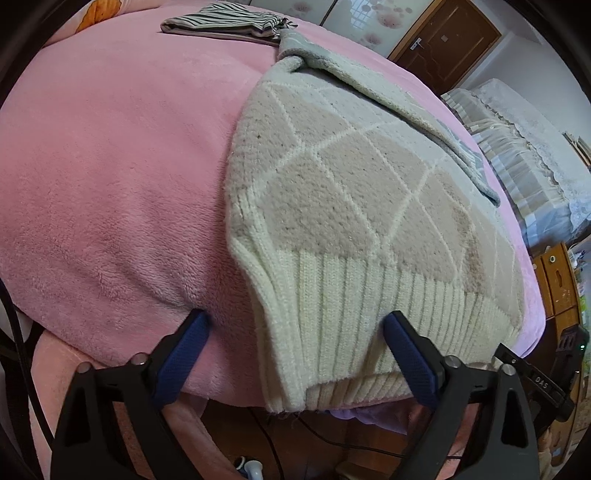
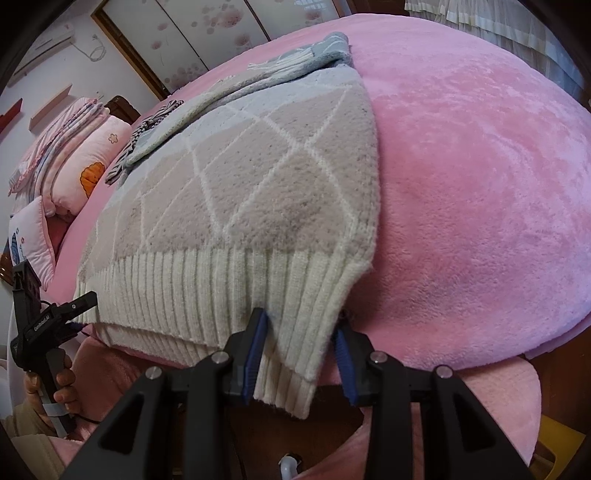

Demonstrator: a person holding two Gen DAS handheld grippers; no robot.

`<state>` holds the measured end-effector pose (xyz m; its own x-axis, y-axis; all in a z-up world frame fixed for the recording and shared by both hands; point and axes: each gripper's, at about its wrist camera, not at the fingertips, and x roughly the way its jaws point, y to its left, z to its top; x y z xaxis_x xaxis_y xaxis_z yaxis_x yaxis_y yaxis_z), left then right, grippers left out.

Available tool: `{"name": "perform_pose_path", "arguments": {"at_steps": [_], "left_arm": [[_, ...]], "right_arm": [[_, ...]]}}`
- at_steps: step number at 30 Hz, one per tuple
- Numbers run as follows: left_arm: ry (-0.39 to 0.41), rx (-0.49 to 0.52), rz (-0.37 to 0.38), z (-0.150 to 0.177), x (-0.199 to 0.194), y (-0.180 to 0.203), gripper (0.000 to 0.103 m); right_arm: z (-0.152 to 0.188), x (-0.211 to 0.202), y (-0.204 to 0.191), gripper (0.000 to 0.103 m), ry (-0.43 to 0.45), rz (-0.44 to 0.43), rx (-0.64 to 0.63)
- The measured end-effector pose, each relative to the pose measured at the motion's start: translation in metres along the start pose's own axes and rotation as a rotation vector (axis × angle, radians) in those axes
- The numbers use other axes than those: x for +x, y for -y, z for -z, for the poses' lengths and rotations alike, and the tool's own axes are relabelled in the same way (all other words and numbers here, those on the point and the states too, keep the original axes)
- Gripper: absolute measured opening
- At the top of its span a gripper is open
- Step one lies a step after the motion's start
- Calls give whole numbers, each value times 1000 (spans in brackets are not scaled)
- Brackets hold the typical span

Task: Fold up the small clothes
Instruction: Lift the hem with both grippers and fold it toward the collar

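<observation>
A cream sweater (image 1: 354, 192) with beige and grey diamonds lies on the pink bed (image 1: 110, 177), its ribbed hem hanging over the near edge. A sleeve is folded across its far part. My left gripper (image 1: 295, 325) is open, its blue-padded fingers either side of the hem's left corner. In the right wrist view the sweater (image 2: 236, 177) fills the middle, and my right gripper (image 2: 301, 328) stands partly closed around the hem's right corner, not clamped. The left gripper (image 2: 79, 306) shows at the hem's far left end.
A striped grey garment (image 1: 229, 22) lies at the far side of the bed. Pink pillows (image 2: 85, 155) are stacked at the left in the right wrist view. A wooden door (image 1: 447, 44) and a covered sofa (image 1: 517, 147) stand beyond the bed. Cables lie on the floor below.
</observation>
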<state>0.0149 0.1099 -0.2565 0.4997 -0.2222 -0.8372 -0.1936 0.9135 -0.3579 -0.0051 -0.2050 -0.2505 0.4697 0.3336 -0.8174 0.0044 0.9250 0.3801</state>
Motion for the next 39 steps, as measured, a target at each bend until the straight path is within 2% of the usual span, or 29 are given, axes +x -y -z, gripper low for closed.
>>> {"name": "perform_pose_path", "arguments": {"at_steps": [3,8,10,15,18,19,20,25,33,36,39], "left_arm": [[-3,-4,17,1,-1,-1,83],[-28,-39,87,2,-7,-10,63],[-40,-53,112,4,-7,-12,59],[-59,-90,161,6,-6,-17,56],[-71,-112,191,9,-5,-23,38],[-78,-121,211,10,-5,-25,16],[-88,-130,237,10,-4,-27,11],[-88,-113,202,6,-7,-17,8],[-69,-162,273,-17,-35,-11,8],[-38,-174,331,-30,-48,0,8],[-8,-171,358,-48,-58,11,8]], "right_arm": [[0,0,1,32,0,-12,2],[1,0,3,22,-6,-41,3],[1,0,1,15,-10,-55,-2],[0,2,-1,14,-15,-65,-2],[0,3,0,12,-17,-78,6],[-1,3,1,11,-18,-82,6],[-1,2,0,10,-18,-85,2],[-2,-9,-5,8,0,-105,-14],[-19,-49,-9,8,59,-196,-33],[-33,-69,-15,8,106,-244,-39],[-55,-85,-23,8,157,-290,-47]]}}
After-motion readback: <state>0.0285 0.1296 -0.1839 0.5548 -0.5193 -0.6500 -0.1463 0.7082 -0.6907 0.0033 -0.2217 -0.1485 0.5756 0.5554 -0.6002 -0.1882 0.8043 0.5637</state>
